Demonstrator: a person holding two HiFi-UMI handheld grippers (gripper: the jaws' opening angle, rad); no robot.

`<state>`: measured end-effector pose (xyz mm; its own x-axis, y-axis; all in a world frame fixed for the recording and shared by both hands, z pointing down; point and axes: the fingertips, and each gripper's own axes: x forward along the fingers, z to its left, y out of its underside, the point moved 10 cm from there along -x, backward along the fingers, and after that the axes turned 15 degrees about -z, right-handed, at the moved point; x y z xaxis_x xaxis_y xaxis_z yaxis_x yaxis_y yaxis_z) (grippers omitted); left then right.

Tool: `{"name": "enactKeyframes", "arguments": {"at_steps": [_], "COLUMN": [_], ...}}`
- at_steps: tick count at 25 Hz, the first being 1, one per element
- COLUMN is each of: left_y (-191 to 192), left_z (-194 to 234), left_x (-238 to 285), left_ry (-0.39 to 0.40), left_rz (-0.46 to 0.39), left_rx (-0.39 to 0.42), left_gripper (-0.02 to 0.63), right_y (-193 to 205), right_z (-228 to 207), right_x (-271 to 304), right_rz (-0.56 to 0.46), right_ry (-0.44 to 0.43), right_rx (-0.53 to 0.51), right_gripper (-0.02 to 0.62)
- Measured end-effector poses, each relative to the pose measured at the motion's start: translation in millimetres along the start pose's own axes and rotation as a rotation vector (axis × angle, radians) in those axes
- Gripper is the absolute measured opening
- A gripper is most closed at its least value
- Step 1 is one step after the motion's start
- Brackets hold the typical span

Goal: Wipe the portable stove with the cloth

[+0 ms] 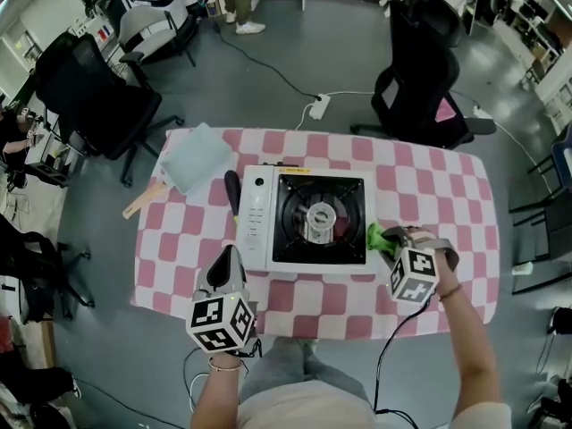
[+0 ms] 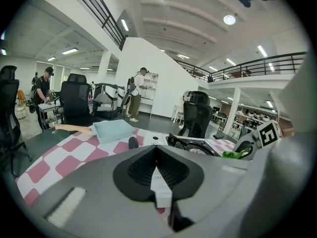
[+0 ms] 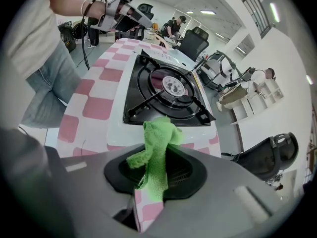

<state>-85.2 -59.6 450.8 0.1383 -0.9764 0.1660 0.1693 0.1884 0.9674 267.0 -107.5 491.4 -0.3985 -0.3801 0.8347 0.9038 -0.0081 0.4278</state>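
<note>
Clamping green cloth [image 3: 156, 143] in right hand-held gripper [image 1: 391, 245] | at stove [image 1: 257, 226] right edge | left hand-held gripper [image 1: 229, 259] closed, empty

Person had on a pale off-white shirt [image 1: 299, 411] and faded blue jeans [image 1: 288, 363]. Grey plastic left gripper [image 1: 230, 256] and matching right gripper [image 1: 391, 242] each carried a white cube with black square markers [image 1: 222, 322]. Thin black cable [image 1: 386, 351] off the right one. Thin wrist bracelet [image 1: 221, 365], beaded I think.
</note>
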Motion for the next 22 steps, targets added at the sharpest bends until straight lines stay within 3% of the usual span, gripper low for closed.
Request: {"name": "enactKeyframes", "arguments": {"at_steps": [16,22], "left_y": [-4,-4], "left_z": [-3,-8], "left_x": [-22,-25], "left_ry": [0.049,0.075], "left_rz": [-0.008,-0.005], "left_rx": [0.01,0.01], "left_gripper": [0.0,0.0], "right_y": [-5,-11], "right_z": [42,57], "right_x": [-13,-15], "right_rz": [0.003,0.049], "right_ry": [0.019,0.051], "right_rx": [0.046,0.058], "right_gripper": [0.089,0.089]}}
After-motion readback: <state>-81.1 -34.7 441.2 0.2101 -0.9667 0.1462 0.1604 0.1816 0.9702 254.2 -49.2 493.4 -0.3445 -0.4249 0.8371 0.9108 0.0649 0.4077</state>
